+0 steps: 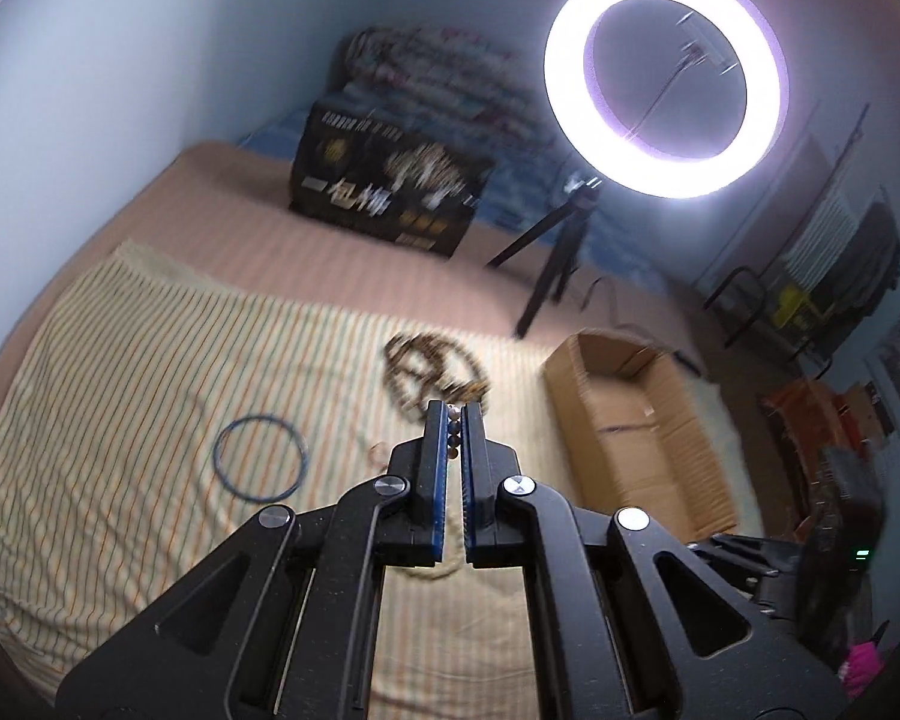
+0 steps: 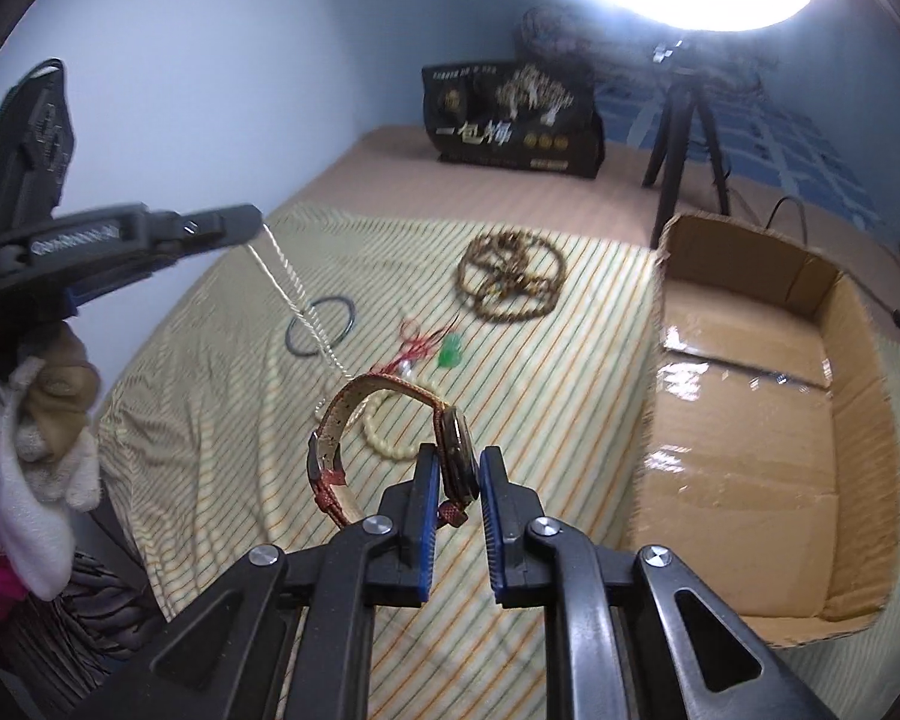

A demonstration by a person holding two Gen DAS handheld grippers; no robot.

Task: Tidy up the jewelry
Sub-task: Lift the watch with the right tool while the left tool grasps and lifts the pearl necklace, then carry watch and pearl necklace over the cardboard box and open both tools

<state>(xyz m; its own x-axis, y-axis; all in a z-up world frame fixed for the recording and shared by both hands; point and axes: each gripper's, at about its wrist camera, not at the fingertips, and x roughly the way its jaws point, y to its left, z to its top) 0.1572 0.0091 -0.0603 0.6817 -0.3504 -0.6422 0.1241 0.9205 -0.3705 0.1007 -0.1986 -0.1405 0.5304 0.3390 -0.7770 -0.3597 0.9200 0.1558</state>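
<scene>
The left gripper [image 1: 455, 420] is pinching a thin chain [image 2: 297, 300], small beads [image 1: 453, 435] showing between its closed jaws; the chain's lower end is disappearing behind the watch [image 2: 450, 450]. The right gripper [image 2: 457, 468] is clamping the watch by its case, above the cloth [image 2: 210, 420]. The box [image 2: 750, 420] is sitting at 3 o'clock, cut off. Motion is blurring the brown beads [image 2: 510, 282] at 12 o'clock.

My bed [image 2: 354, 180] carries a striped cloth [image 2: 210, 420]. On the cloth lie a dark ring [image 2: 320, 325], brown beads [image 2: 513, 282], a green pendant [image 2: 450, 353], red cord [image 2: 417, 343], pale beads [image 2: 384, 429] and an open box [image 2: 750, 372]. Behind stand a black bag [image 2: 510, 120] and a tripod [image 2: 684, 138].
</scene>
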